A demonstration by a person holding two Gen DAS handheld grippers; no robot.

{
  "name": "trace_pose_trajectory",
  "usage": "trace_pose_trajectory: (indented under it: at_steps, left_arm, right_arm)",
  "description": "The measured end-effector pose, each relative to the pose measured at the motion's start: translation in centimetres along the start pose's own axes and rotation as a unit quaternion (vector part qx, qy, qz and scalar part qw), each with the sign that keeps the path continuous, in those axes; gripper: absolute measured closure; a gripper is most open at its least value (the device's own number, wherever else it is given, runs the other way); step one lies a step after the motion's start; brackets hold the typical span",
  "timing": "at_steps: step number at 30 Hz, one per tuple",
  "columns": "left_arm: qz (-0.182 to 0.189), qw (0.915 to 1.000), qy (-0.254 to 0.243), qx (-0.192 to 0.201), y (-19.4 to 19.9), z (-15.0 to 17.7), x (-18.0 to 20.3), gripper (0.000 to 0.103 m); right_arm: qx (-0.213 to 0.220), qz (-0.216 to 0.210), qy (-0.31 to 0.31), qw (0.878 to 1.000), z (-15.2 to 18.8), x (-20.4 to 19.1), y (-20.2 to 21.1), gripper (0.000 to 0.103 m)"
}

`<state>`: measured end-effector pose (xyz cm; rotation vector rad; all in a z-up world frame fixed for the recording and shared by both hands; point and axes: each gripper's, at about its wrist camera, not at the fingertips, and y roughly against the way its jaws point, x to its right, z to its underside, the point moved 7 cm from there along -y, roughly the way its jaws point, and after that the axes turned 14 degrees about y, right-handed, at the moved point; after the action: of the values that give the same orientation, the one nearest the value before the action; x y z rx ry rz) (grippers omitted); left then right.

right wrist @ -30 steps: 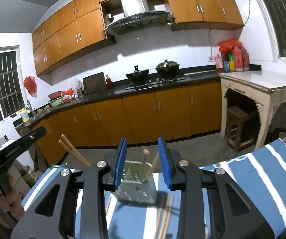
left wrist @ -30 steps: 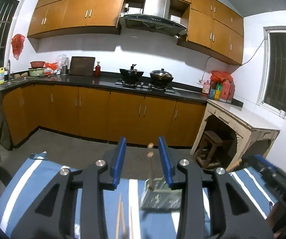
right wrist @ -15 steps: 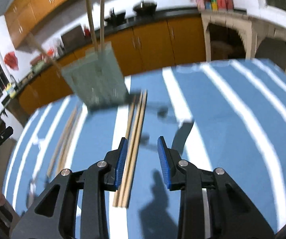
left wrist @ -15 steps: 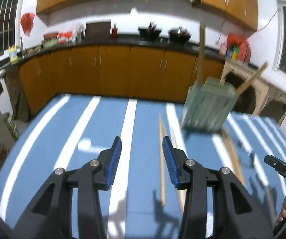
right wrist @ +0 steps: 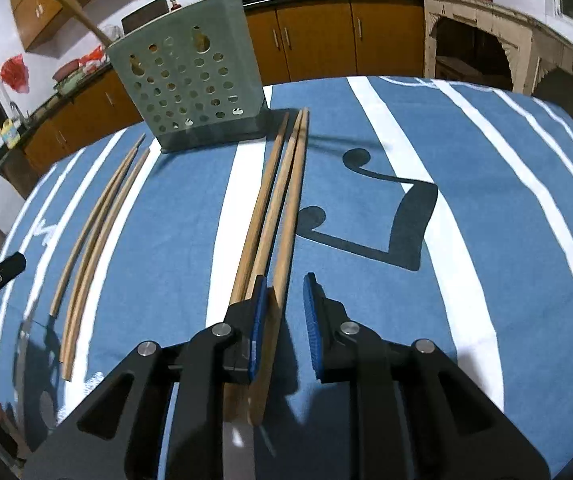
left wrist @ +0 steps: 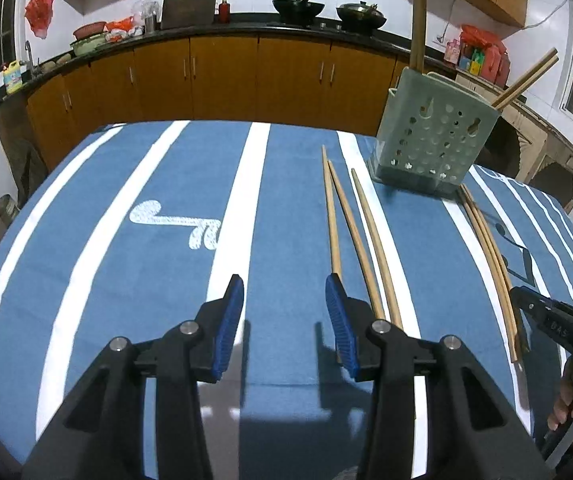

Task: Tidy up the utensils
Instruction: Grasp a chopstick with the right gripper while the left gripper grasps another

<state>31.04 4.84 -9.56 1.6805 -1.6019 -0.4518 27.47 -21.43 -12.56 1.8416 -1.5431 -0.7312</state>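
Left wrist view: the left gripper point(left wrist: 284, 296) is held spread and empty above the striped blue cloth point(left wrist: 134, 288). Three chopsticks point(left wrist: 352, 236) lie just beside its right jaw, running toward one o'clock, where the green holder point(left wrist: 432, 140) stands with chopsticks already inside. If the jaws close here, only cloth may be caught. Kitchen cabinets point(left wrist: 222, 76) line the far wall.

Right wrist view: the right gripper point(right wrist: 284, 304) has just been narrowing, one chopstick of the nearer three point(right wrist: 282, 200) lying between its jaws, not visibly pinched. Neighbouring sticks could be dragged along. The holder point(right wrist: 190, 80) is seen at eleven o'clock.
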Motion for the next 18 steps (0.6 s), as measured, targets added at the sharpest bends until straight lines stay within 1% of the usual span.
trace_pose_trajectory:
  at_steps: [2,3,4,5,6,8,10,12,14,16,17,18]
  left_arm:
    - [0.002,1.0000,0.001,-0.006,-0.3,0.1,0.1,0.060]
    - [0.003,1.0000,0.002,-0.008,-0.5,0.2,0.1,0.060]
    - [0.004,0.9999,0.003,-0.011,-0.6,0.2,0.2,0.060]
    - [0.006,0.9999,0.003,-0.013,-0.8,0.3,0.2,0.061]
    - [0.008,0.9998,0.003,-0.016,-0.9,0.3,0.3,0.061]
    - [0.013,0.9997,0.002,-0.021,-1.1,0.5,0.5,0.061]
    - [0.022,0.9994,0.000,-0.027,-1.4,0.7,0.8,0.061]
    - [0.032,0.9990,-0.005,-0.033,-1.6,0.9,1.3,0.062]
    - [0.034,0.9986,-0.016,-0.038,-2.0,1.1,1.9,0.063]
    - [0.033,0.9978,-0.032,-0.047,-2.7,1.4,2.7,0.069]
    - [0.031,0.9976,-0.037,-0.050,-3.0,1.5,3.0,0.070]
    - [0.030,0.9973,-0.042,-0.053,-3.4,1.7,3.3,0.074]
  right_arm:
    - [0.000,0.010,0.014,1.000,0.1,-0.2,0.0,0.086]
    - [-0.001,0.017,0.020,1.000,0.2,-0.2,-0.1,0.088]
    - [-0.002,0.025,0.026,0.999,0.2,-0.1,-0.1,0.094]
    - [-0.003,0.028,0.027,0.999,0.2,0.2,0.0,0.095]
    - [-0.004,0.025,0.020,0.999,0.2,0.6,0.0,0.095]
    - [-0.004,0.036,0.003,0.999,0.2,1.9,0.0,0.095]
    - [-0.003,0.046,-0.027,0.999,0.4,3.9,0.2,0.095]
    - [-0.001,0.041,-0.047,0.998,0.5,5.1,0.3,0.095]
    - [0.001,0.035,-0.061,0.998,0.7,5.9,0.4,0.095]
    - [0.004,0.027,-0.067,0.997,0.8,6.1,0.4,0.095]
    - [0.005,0.026,-0.066,0.997,0.8,6.1,0.4,0.095]
    - [0.006,0.027,-0.063,0.998,0.8,6.1,0.4,0.095]
